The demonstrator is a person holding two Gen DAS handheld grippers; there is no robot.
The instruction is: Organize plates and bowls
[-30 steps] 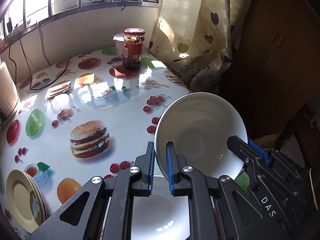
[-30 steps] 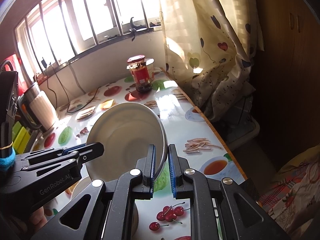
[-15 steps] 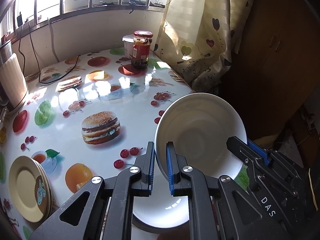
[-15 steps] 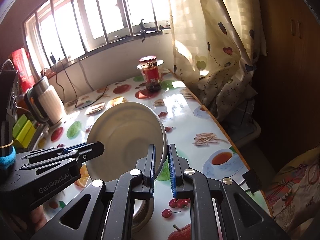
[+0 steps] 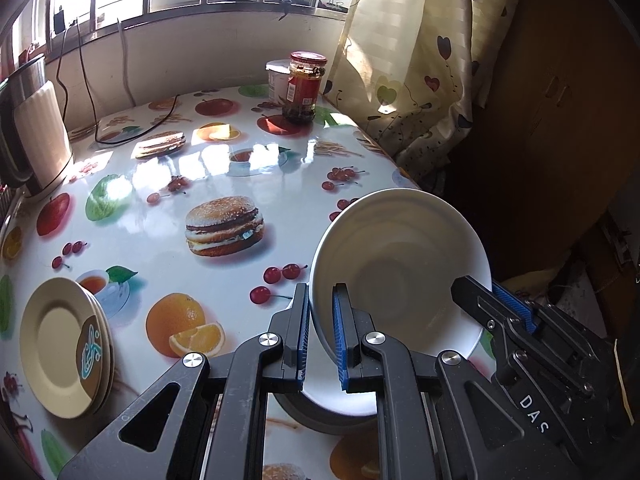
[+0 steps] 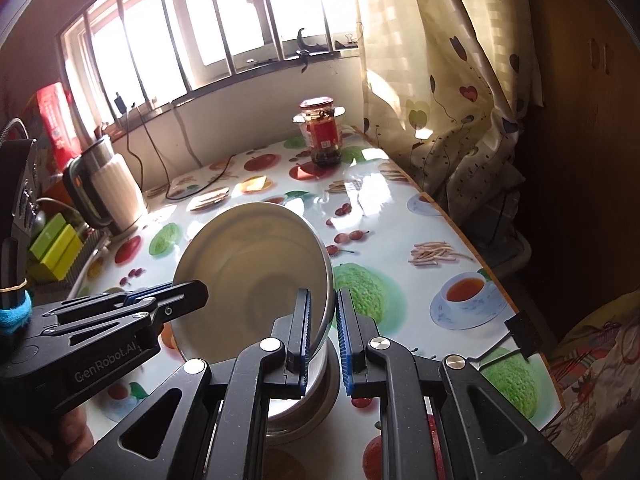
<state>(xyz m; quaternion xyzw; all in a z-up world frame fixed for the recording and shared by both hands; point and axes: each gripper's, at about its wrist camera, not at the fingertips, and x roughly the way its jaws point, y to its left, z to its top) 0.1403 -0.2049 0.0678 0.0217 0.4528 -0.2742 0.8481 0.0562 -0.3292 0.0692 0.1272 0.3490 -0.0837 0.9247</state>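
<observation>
A white bowl [image 5: 400, 280] hangs tilted above the table, held by both grippers on opposite sides of its rim. My left gripper [image 5: 320, 340] is shut on the near left rim. My right gripper [image 5: 496, 300] pinches the right rim. From the right wrist, the same bowl [image 6: 256, 272] shows with my right gripper [image 6: 322, 340] shut on its right edge and my left gripper [image 6: 176, 296] on its left edge. Beneath it a second bowl [image 5: 332, 412] with a grey outer wall stands on the table, partly hidden by fingers. A stack of yellow plates [image 5: 60, 344] lies at the left.
A fruit-print table [image 5: 224, 168] carries a red-lidded jar [image 5: 306, 88] and a white tub at the back. A kettle [image 6: 108, 188] and cables stand at the back left. The curtain [image 6: 452, 100] and table edge [image 6: 472, 248] run along the right.
Both grippers have carried the white bowl together back from the window, so more of the table and the yellow plates show. Their grip is unchanged. The lower bowl's grey wall has come into view.
</observation>
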